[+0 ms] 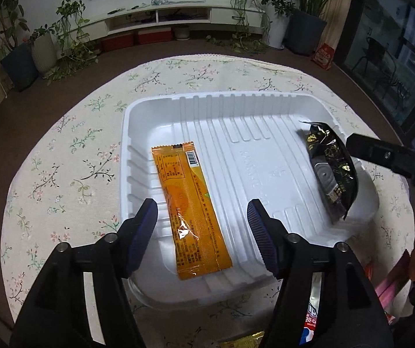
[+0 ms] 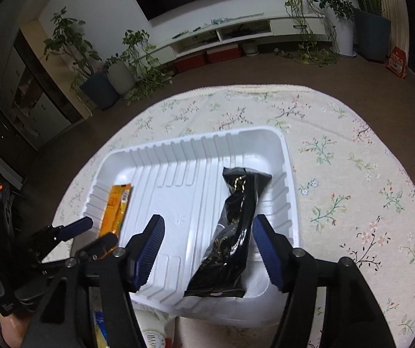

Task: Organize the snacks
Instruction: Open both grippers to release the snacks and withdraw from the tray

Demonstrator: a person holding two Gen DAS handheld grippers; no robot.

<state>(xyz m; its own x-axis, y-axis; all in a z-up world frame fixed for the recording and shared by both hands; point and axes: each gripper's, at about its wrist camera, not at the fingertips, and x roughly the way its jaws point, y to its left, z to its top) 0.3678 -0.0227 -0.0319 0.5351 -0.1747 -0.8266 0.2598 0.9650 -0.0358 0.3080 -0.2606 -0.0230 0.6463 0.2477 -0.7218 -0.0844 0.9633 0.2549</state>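
left tongs [image 1: 201, 220]: black arms, ribbed blue pads, silver pins | right tongs [image 2: 207, 233]: apparently identical

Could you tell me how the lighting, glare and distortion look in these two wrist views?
Left wrist view: fisheye bends the tablecloth into a dome, corners go dark, glare streaks the orange packet near its lower end. Right wrist view: same curved distortion, a shadow crosses the white tray, highlights glint on the black packet.
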